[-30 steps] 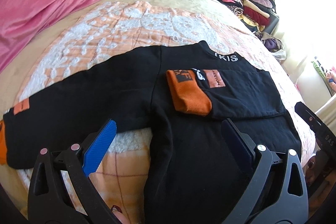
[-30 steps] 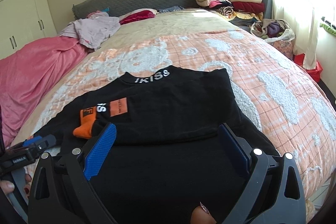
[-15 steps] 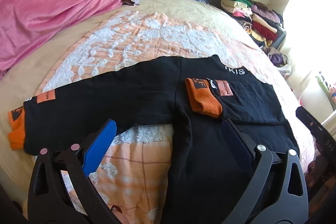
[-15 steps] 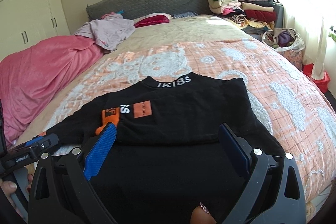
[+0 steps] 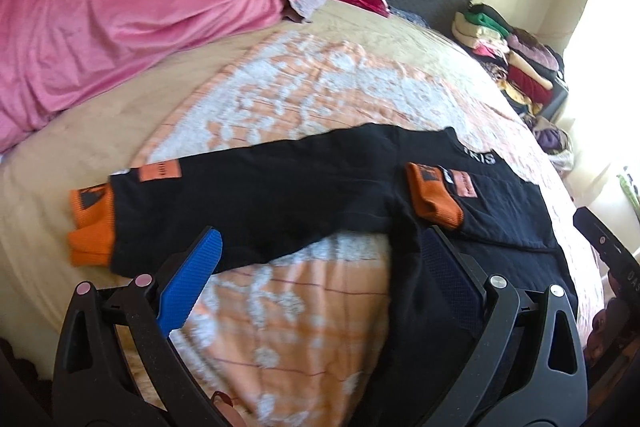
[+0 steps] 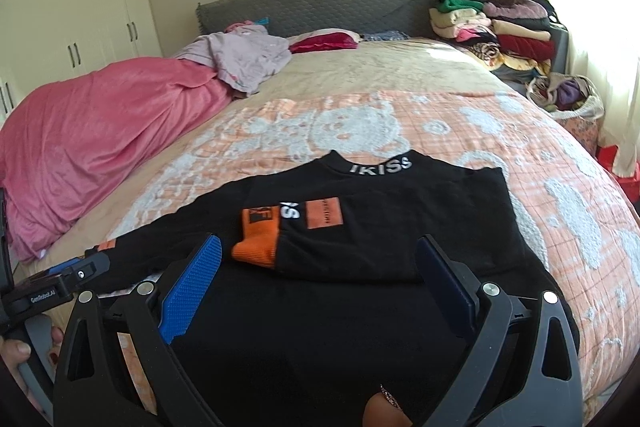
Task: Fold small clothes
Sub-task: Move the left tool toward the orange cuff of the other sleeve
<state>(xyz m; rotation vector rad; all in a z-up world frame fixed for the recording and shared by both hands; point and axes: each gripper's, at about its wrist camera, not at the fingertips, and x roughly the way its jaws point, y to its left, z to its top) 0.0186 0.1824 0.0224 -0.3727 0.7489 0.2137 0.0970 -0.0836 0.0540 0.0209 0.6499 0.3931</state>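
Your left gripper (image 5: 320, 259) hung above the near edge of the bed, its blue-padded fingers (image 5: 192, 279) spread wide with nothing between them. Your right gripper (image 6: 318, 281) was likewise released, empty, poised over the lower body of the black sweatshirt (image 6: 360, 267).

Just beyond your fingers, the sweatshirt lay flat on the orange-and-white quilt (image 6: 440, 131), collar pointing toward the headboard, white lettering visible on the neckband (image 6: 380, 166). One sleeve had been folded across the chest, its orange cuff (image 6: 258, 239) resting on the black fabric beside an orange patch (image 6: 325, 214). The other sleeve (image 5: 248, 199) stretched straight out to your left, unfolded, its orange cuff (image 5: 91, 227) lying on the plain beige part of the bedcover.

Farther back, a pink blanket (image 6: 100, 131) was heaped along the left side of the bed, with a pale lilac garment (image 6: 248, 61) on its far end. A grey headboard (image 6: 316, 7) stood behind, and stacked folded clothes (image 6: 492, 27) sat at the far right.
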